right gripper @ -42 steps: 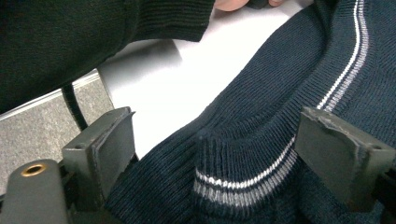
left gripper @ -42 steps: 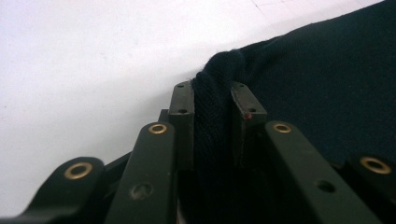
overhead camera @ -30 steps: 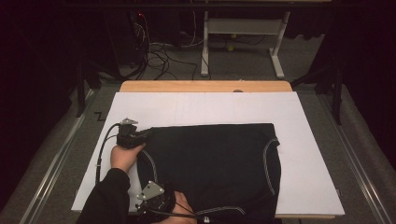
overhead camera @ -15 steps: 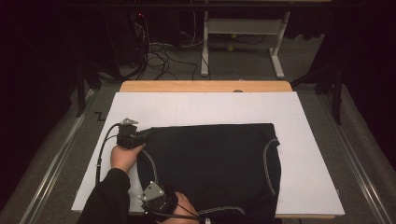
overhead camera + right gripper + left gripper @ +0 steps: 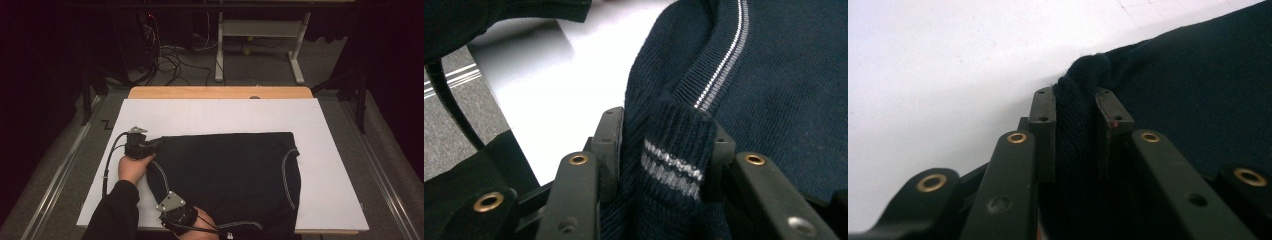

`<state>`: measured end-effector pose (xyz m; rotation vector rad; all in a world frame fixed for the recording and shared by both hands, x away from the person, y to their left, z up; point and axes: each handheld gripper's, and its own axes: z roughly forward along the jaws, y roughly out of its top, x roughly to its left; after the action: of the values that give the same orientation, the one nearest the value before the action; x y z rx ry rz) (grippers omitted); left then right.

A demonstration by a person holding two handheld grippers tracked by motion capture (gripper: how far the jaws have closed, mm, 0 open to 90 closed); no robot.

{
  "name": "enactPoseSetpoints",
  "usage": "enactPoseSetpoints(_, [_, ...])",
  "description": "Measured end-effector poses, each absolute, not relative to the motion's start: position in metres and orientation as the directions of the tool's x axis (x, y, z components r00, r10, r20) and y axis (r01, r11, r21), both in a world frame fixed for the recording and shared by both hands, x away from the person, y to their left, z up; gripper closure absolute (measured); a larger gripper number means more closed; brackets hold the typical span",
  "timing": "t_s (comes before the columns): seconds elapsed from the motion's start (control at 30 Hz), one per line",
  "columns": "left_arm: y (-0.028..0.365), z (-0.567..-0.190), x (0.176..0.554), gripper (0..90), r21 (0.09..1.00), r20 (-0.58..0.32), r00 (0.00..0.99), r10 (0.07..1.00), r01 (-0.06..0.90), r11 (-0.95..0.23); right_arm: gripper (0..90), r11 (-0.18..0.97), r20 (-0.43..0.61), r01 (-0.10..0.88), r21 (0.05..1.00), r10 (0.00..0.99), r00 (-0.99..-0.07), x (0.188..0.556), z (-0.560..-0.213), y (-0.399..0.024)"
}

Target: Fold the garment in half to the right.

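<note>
The left tool is clamped on the far left corner of a dark sweater; the right tool is clamped on its striped near-left edge. The sweater lies flat on the white counter, with bare surface beyond it and along both sides.

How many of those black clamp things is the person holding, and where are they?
2. The left tool grips the dark sweater at its far left corner. The right tool grips its striped edge near the table's front edge.
</note>
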<state>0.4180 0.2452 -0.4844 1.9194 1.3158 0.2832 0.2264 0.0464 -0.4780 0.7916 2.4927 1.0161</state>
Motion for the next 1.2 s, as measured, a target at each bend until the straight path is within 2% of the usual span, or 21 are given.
enactPoseSetpoints(0.27, [0.245,-0.484,0.418,69.8,0.700,-0.235,0.439,0.867,0.695,-0.162,62.4,0.573,-0.055,0.396,0.718,0.613,-0.788,0.225,-0.478,0.034])
enactPoseSetpoints(0.37, [0.246,-0.485,0.419,69.8,0.699,-0.246,0.437,0.865,0.698,-0.154,69.0,0.573,-0.065,0.379,0.727,0.607,-0.792,0.225,-0.477,0.030])
enactPoseSetpoints(0.5, [0.246,-0.484,0.418,69.8,0.700,-0.239,0.437,0.867,0.696,-0.158,72.4,0.570,-0.070,0.369,0.734,0.604,-0.794,0.225,-0.476,0.030])
enactPoseSetpoints(1.0, [0.244,-0.484,0.418,68.7,0.702,-0.223,0.433,0.874,0.693,-0.164,73.1,0.561,-0.076,0.338,0.756,0.588,-0.805,0.226,-0.469,0.025])
enactPoseSetpoints(1.2, [0.246,-0.484,0.419,64.9,0.698,-0.239,0.424,0.874,0.700,-0.149,73.7,0.549,-0.070,0.330,0.768,0.584,-0.808,0.225,-0.468,0.026])
